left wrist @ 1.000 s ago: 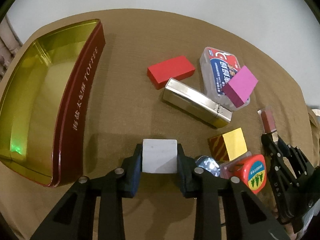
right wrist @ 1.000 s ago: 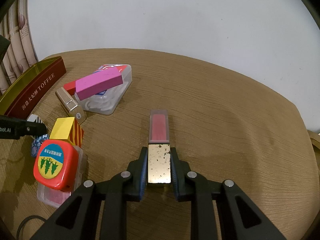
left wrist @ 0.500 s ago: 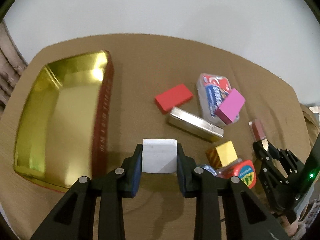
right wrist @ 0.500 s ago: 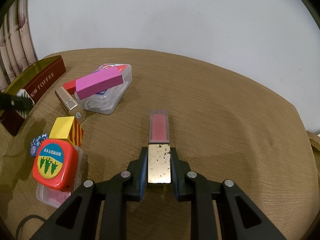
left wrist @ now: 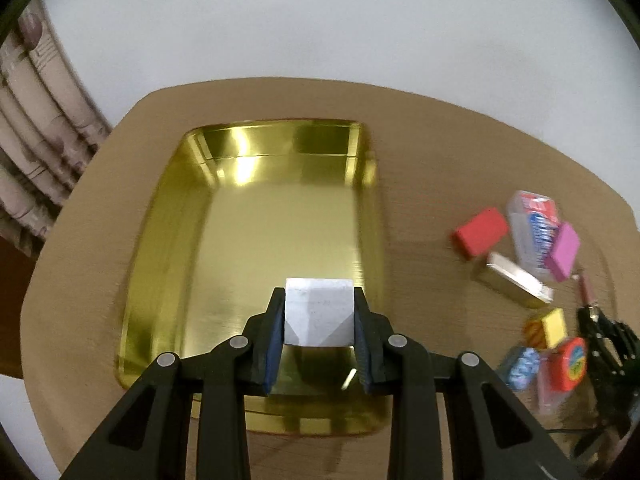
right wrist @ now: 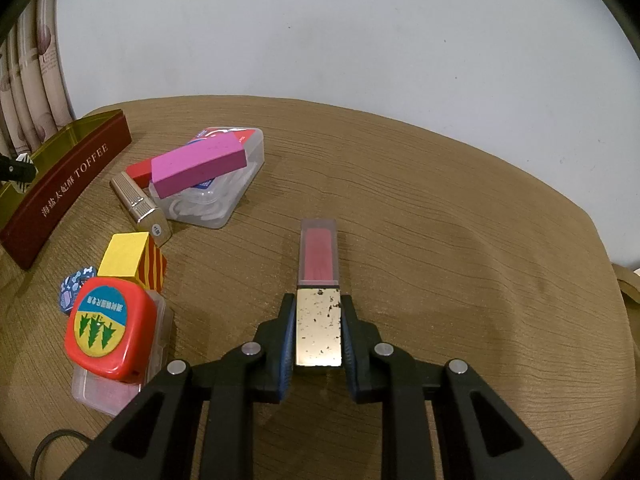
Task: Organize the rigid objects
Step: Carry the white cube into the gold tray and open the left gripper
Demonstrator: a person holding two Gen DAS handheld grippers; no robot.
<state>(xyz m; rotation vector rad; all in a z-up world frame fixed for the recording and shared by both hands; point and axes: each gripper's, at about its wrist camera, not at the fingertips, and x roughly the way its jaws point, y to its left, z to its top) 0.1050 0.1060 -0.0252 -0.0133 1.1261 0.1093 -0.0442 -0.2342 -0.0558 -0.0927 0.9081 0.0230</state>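
1. A plain white wall (right wrist: 360,32) and a patterned curtain (left wrist: 36,128) stand behind a rounded table (right wrist: 440,200) covered in brown wood-grain cloth.
2. A gold-lined toffee tin (left wrist: 168,240) with dark red outer walls lies open on the table's left part, well apart from the loose items.
3. The left gripper (left wrist: 319,320) hangs above the tin's near end, its blue pads closed narrow on a white block (left wrist: 319,312) held clear of the tin's floor.
4. The right gripper (right wrist: 318,328) points down at the table, fingers pinched on the gold cap of a lip-gloss tube (right wrist: 318,264) whose clear pink end sticks out forward; whether that end touches the cloth cannot be told.
5. A clear plastic box (right wrist: 236,200) with a red-and-blue label sits near the table's middle, a pink block (right wrist: 198,166) lying across its top.
6. A red block (right wrist: 138,170) lies just behind a gold lipstick case (right wrist: 140,204), both beside the box.
7. A red tape measure (right wrist: 108,324) with a yellow-and-blue label rests on a small clear case (right wrist: 120,388).
8. A yellow block (right wrist: 132,258) with red stripes stands just behind the tape measure.
9. A small blue patterned piece (right wrist: 70,292) lies beside it.
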